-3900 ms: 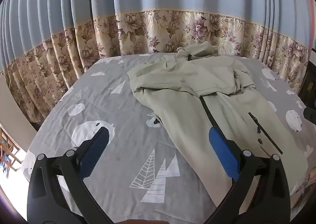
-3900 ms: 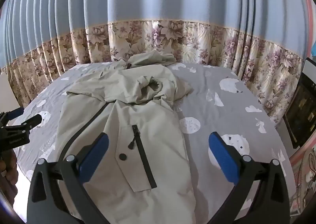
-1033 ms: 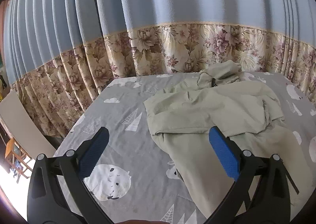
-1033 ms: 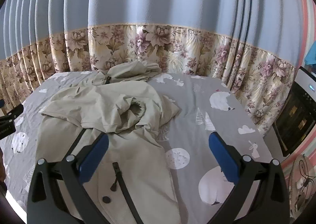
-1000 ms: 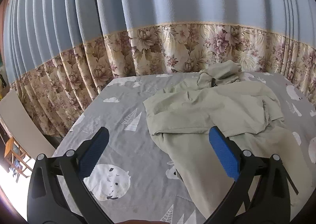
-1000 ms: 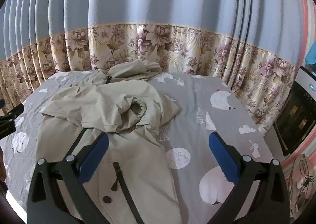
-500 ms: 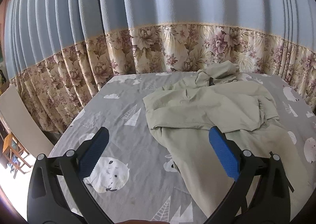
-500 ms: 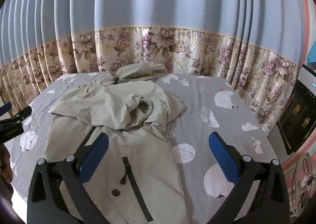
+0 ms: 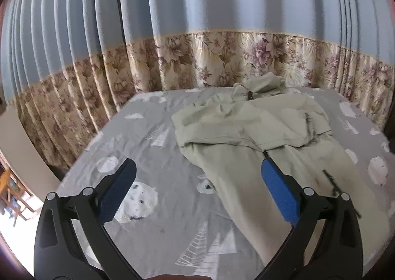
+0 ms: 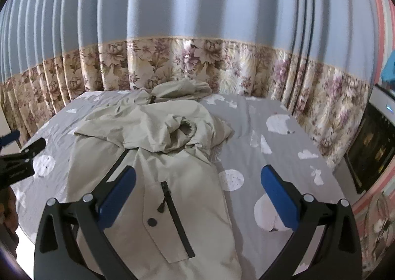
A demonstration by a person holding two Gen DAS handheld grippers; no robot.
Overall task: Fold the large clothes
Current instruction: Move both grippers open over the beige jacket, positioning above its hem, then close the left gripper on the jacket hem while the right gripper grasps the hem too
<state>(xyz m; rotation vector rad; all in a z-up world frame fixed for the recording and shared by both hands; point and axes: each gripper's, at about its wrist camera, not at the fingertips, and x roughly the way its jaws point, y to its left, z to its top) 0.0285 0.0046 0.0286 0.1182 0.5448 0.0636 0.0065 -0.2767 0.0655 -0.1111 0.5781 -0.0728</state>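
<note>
A bed (image 9: 153, 176) covered with a grey sheet printed with white animals, clouds and trees is seen from both wrist cameras. A pale khaki jacket (image 10: 160, 164) is laid on the sheet, lengthwise from the 6 o'clock edge of the right wrist view toward 12 o'clock, where its hood (image 10: 182, 91) is bunched against the curtain. Both sleeves are folded across the chest, one cuff opening (image 10: 186, 129) being turned upward. A dark front zipper (image 10: 116, 164) and a zipped pocket (image 10: 174, 215) with a snap beside it are visible on the lower body of the garment.

In the left wrist view the jacket (image 9: 249, 132) is spread from the centre toward 4 o'clock, with bare sheet at 8 o'clock.

The left hand-held gripper (image 9: 197, 186) is held above the bed with its blue-padded fingers wide apart and nothing between them; it is also seen at 9 o'clock in the right wrist view (image 10: 19, 156). The right hand-held gripper (image 10: 197, 187) is likewise spread apart, empty, over the jacket's hem.

The bed is enclosed at 12 o'clock by a pleated curtain (image 10: 197, 21), blue above and floral below. At 3 o'clock in the right wrist view, a dark glass-fronted appliance (image 10: 370, 151), possibly an oven, is partly shown.
</note>
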